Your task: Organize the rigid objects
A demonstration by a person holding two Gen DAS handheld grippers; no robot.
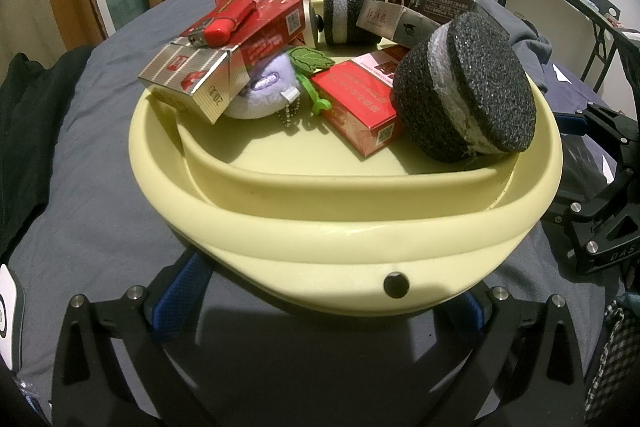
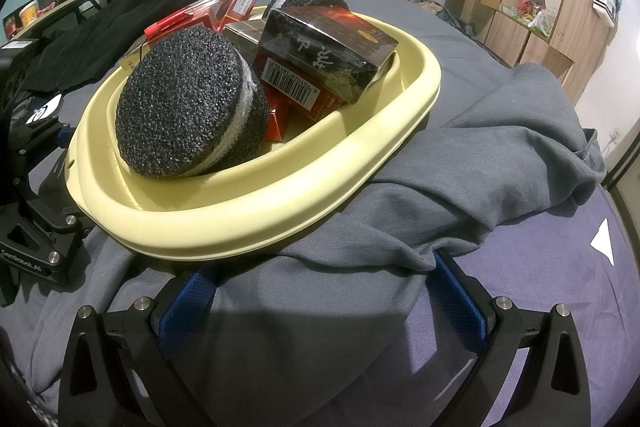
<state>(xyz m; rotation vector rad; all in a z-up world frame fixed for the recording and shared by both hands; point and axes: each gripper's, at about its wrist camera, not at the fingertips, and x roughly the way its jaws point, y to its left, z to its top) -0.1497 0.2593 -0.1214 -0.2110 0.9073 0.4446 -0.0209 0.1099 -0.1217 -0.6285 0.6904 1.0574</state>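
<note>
Left wrist view: the yellow tray (image 1: 348, 223) sits on the bed (image 1: 100, 147), and the task looks close to done, since every rigid thing in sight already lies inside it. Red boxes (image 1: 260, 27) are stacked at the back left, glossy card with sharp corners, and a red lighter (image 1: 228, 25) lies on top of them. A silver-striped box (image 1: 192, 77) leans at the left edge. Another red box (image 1: 360, 99) lies flat in the middle. Two black foam discs, each with a pale band, are coarse and grainy: one (image 1: 466, 91) leans on the right rim, one (image 1: 352, 9) stands at the back. A soft lilac plush (image 1: 264, 87) with a green leaf and a bead chain lies among them. The tray is smooth plastic with a thick rounded rim and an inner ridge. The left gripper (image 1: 320, 291) stands spread wide, its blue-padded fingers (image 1: 180, 291) to either side of the tray's near rim and gripping nothing.

Right wrist view: the tray's rim (image 2: 280, 211) rests on a rumpled grey cloth (image 2: 480, 147). A dark box (image 2: 328, 55) with a barcode lies across the pile beside the near disc (image 2: 188, 103). The right gripper (image 2: 320, 299) is spread wide and empty over the cloth, just short of the tray. What may remain is tidying the heap or shifting the tray.
</note>
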